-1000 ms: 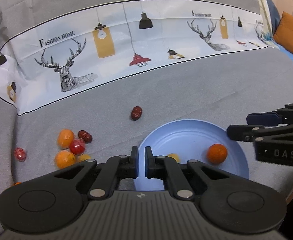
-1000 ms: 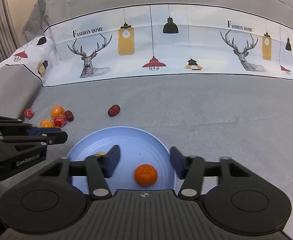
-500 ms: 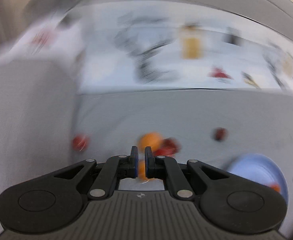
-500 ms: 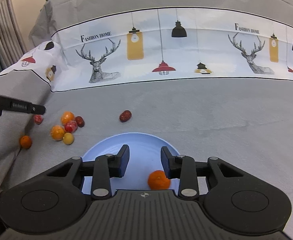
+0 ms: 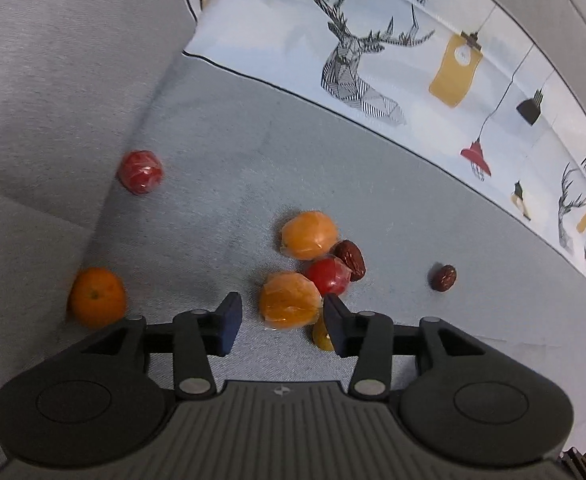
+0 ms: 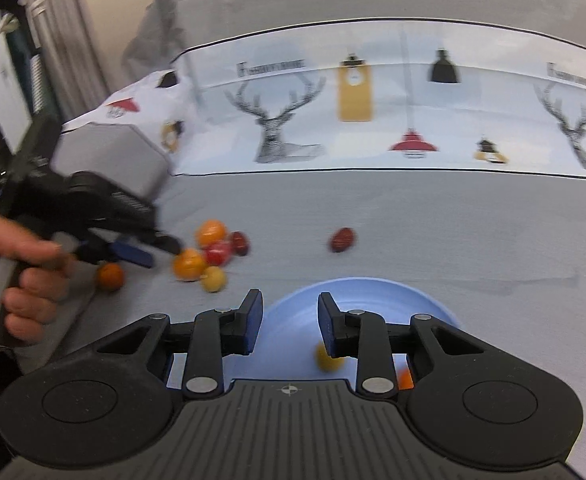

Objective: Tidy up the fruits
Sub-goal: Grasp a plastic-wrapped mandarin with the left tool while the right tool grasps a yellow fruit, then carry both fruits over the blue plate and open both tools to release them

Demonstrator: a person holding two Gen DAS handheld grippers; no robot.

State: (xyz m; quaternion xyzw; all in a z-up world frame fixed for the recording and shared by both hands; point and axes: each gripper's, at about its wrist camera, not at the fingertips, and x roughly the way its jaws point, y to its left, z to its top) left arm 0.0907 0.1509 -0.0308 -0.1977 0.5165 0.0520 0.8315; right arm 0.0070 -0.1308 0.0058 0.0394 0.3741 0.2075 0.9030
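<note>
My left gripper (image 5: 280, 320) is open over a cluster of fruit on the grey bedspread, with a wrapped orange fruit (image 5: 290, 300) between its fingers, not gripped. Behind it lie another wrapped orange fruit (image 5: 310, 235), a red wrapped fruit (image 5: 329, 276), a dark date (image 5: 350, 254) and a small yellow fruit (image 5: 321, 334). A tangerine (image 5: 98, 297) lies left, a red wrapped fruit (image 5: 140, 171) farther left, a lone date (image 5: 443, 278) right. My right gripper (image 6: 289, 326) is open and empty above the blue plate (image 6: 293, 320), which holds a yellow fruit (image 6: 327, 360) and an orange one (image 6: 405, 378). The left gripper shows in the right wrist view (image 6: 133, 252).
A white printed pillow band (image 5: 413, 64) with deer and lamps runs along the back. A raised grey fold of bedding (image 5: 45, 100) stands at the left, against the tangerine. A radiator and wall (image 6: 49, 40) are beyond the bed at the left.
My left gripper swung left from the plate to the fruit cluster and opened. My right gripper narrowed its opening and drew back over the plate's near side.
</note>
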